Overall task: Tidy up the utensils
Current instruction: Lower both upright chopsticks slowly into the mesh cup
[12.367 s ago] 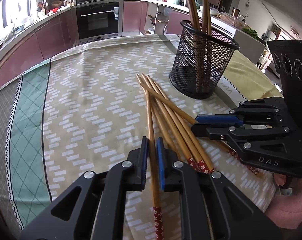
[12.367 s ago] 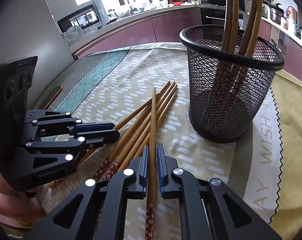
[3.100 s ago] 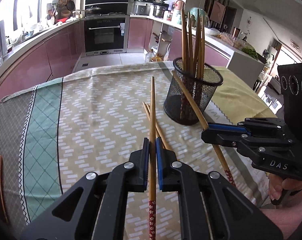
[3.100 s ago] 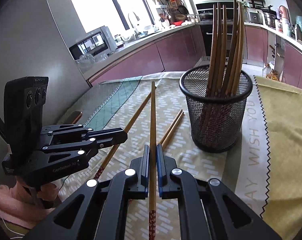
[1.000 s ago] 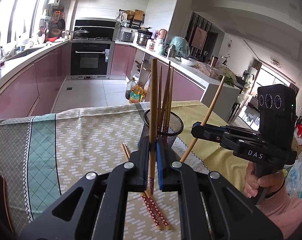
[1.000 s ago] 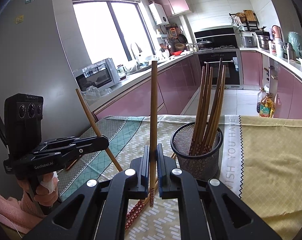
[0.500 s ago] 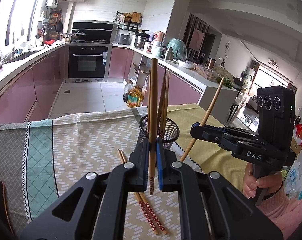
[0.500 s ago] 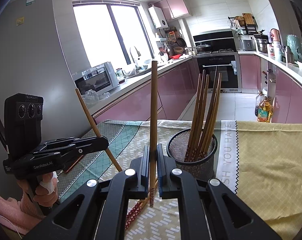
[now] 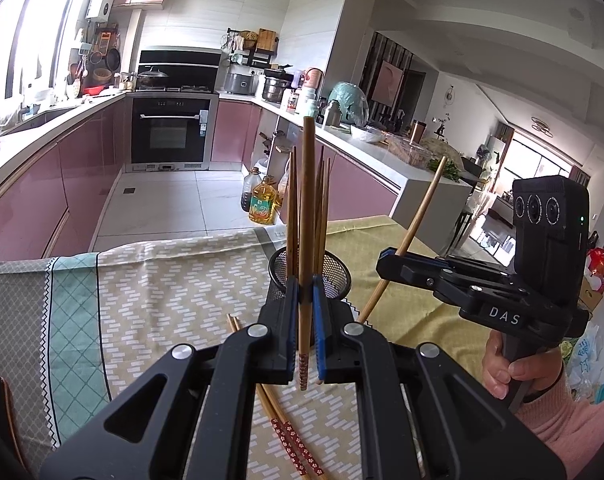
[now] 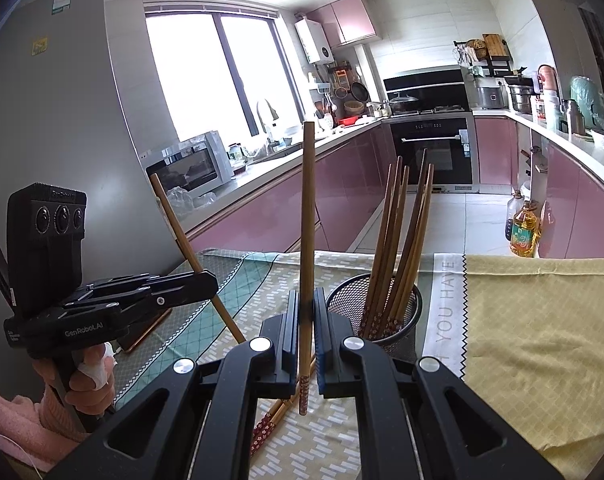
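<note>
My left gripper [image 9: 305, 286] is shut on a wooden chopstick [image 9: 306, 208], held upright high above the table, patterned end down. My right gripper [image 10: 306, 300] is shut on another chopstick [image 10: 307, 216], also upright. Each gripper shows in the other's view: the right one [image 9: 385, 266] with its slanted chopstick [image 9: 417, 220], the left one [image 10: 212, 282] with its chopstick [image 10: 182, 236]. The black mesh holder [image 10: 375, 304] stands on the tablecloth with several chopsticks [image 10: 401, 240] in it; in the left wrist view the holder [image 9: 333, 270] is just behind my fingers. Two chopsticks [image 9: 286, 428] lie on the cloth below.
The table carries a beige patterned cloth [image 9: 162, 292] with a green band and a yellow cloth [image 10: 533, 320] on the right. A dark flat object [image 10: 146, 332] lies near the left table edge. Kitchen counters and an oven [image 9: 170, 128] stand beyond.
Both grippers have risen a little further with their chopsticks and tilted up, so the holder sits lower and smaller in view. The grips are unchanged.
</note>
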`<action>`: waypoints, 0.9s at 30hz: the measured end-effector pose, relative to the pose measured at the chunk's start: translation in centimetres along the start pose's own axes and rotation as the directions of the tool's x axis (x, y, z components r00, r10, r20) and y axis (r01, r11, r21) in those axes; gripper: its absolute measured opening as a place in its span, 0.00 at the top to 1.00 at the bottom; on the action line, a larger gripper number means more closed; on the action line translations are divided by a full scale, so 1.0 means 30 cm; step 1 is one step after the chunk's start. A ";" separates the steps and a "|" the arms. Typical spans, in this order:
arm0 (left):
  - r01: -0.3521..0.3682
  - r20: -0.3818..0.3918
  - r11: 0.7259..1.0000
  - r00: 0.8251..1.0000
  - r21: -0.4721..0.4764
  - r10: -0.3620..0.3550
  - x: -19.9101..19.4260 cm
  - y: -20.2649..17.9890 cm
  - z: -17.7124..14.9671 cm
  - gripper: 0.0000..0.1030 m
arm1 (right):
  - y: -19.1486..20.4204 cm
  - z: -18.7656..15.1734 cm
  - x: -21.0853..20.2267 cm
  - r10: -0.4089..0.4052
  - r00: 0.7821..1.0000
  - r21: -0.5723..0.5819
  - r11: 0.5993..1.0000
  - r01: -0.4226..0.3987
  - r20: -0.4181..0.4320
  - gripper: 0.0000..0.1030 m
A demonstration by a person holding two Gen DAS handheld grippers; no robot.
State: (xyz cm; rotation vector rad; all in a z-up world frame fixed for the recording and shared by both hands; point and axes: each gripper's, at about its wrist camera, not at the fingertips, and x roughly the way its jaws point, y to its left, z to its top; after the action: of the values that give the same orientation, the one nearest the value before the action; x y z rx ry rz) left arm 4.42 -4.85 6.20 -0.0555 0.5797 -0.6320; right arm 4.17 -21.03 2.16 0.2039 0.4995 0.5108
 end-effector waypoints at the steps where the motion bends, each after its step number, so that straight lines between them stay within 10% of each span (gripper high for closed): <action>1: 0.002 0.001 1.000 1.000 0.000 -0.002 0.001 -0.001 0.003 0.93 | -0.001 0.004 0.001 0.000 1.000 -0.001 1.000 0.000 0.001 0.94; 27: 0.008 0.015 1.000 1.000 0.014 -0.008 0.027 -0.026 0.049 0.93 | -0.023 0.043 0.006 0.001 1.000 -0.009 1.000 0.000 0.020 0.94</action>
State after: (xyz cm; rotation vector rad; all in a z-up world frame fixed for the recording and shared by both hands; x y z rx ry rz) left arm 5.31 -6.14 7.22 -0.0497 0.5608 -0.6425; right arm 5.24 -21.61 2.99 0.2000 0.4778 0.5112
